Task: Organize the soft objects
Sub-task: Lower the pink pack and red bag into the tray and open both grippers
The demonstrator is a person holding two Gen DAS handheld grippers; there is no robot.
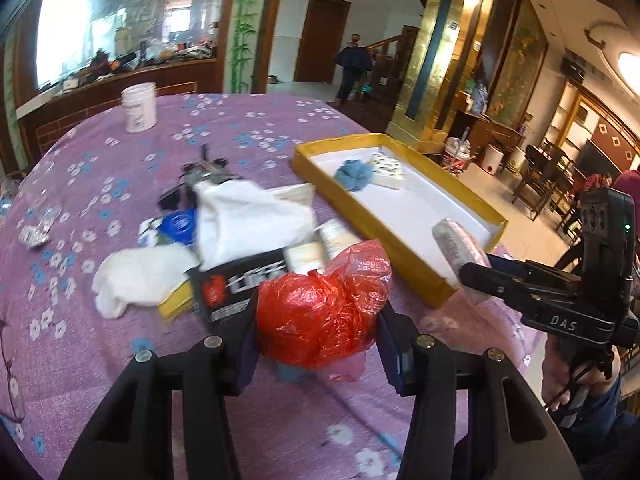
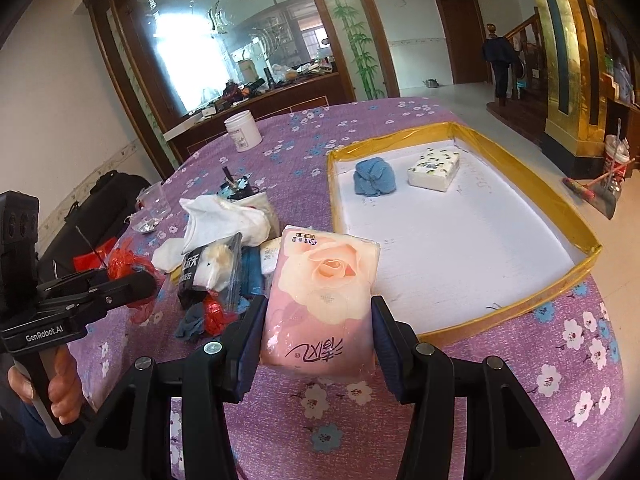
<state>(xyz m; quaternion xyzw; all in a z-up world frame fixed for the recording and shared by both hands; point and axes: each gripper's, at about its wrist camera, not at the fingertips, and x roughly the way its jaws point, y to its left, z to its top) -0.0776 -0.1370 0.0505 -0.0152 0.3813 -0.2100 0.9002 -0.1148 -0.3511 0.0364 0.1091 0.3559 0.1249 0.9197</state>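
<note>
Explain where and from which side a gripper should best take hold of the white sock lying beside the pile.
Probably grip the white sock at its bunched middle, coming from above. It lies flat and limp on the tablecloth, its right end against the black packet, so a side approach looks blocked.

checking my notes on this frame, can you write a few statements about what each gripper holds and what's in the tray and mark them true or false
1. The left gripper holds a red plastic bag. True.
2. The right gripper is empty. False: it grips a pink tissue pack.
3. The yellow-rimmed tray holds a blue cloth and a white tissue pack. True.
4. The white jar stands in the tray. False: it stands on the purple tablecloth.
</note>
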